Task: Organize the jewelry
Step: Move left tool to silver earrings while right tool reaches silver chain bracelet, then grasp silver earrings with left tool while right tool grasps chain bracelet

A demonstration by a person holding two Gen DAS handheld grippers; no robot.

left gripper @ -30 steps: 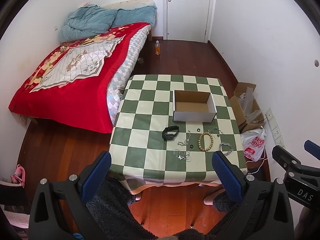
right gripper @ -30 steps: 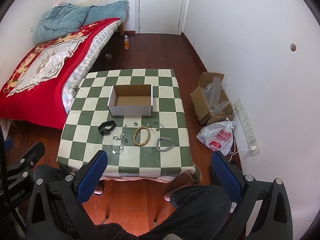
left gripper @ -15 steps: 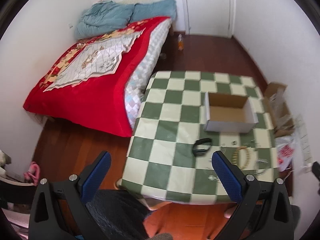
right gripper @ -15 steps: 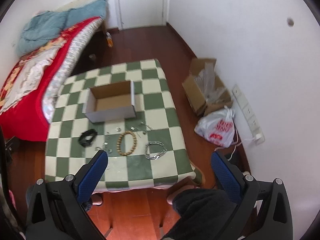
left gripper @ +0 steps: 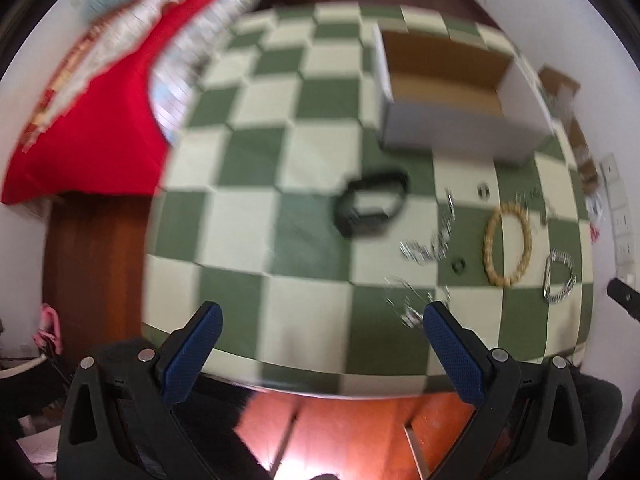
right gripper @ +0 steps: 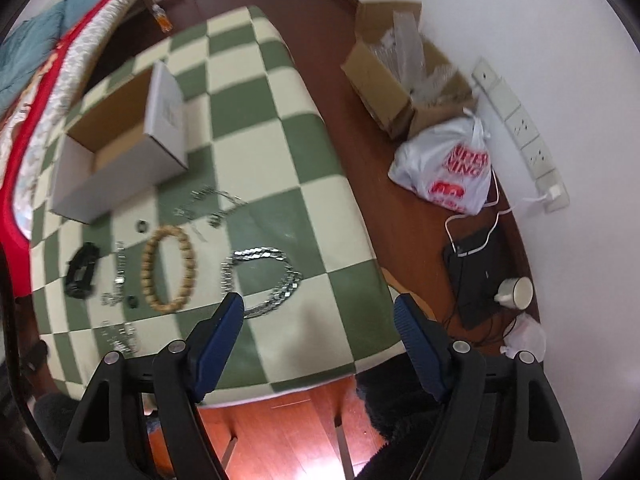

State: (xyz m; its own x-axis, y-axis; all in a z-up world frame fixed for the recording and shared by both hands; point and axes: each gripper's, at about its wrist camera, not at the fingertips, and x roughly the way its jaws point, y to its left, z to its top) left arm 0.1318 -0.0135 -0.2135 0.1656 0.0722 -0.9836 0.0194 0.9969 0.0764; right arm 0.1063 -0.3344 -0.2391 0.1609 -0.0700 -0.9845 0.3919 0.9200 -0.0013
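Left wrist view motion-blurred throughout. Thin silver chains [left gripper: 430,246] beside the round wooden bead bracelet [left gripper: 507,246] smear into streaks; links and count unreadable. Black wristband [left gripper: 372,202] beyond them soft-edged.

Right wrist view: small dark rings [right gripper: 141,227] near the bracelet [right gripper: 169,258] too small to identify. Red bedspread [right gripper: 10,184] cut by left edge.

Your worktop [left gripper: 256,160] is green-and-cream checkered; the bead bracelet [left gripper: 507,245] is tan, the band [left gripper: 372,203] black, the bed [left gripper: 92,136] cover red.

White plastic bag [right gripper: 444,168]: red lettering, partly creased ("...PER", "...ING" legible); nothing else readable.
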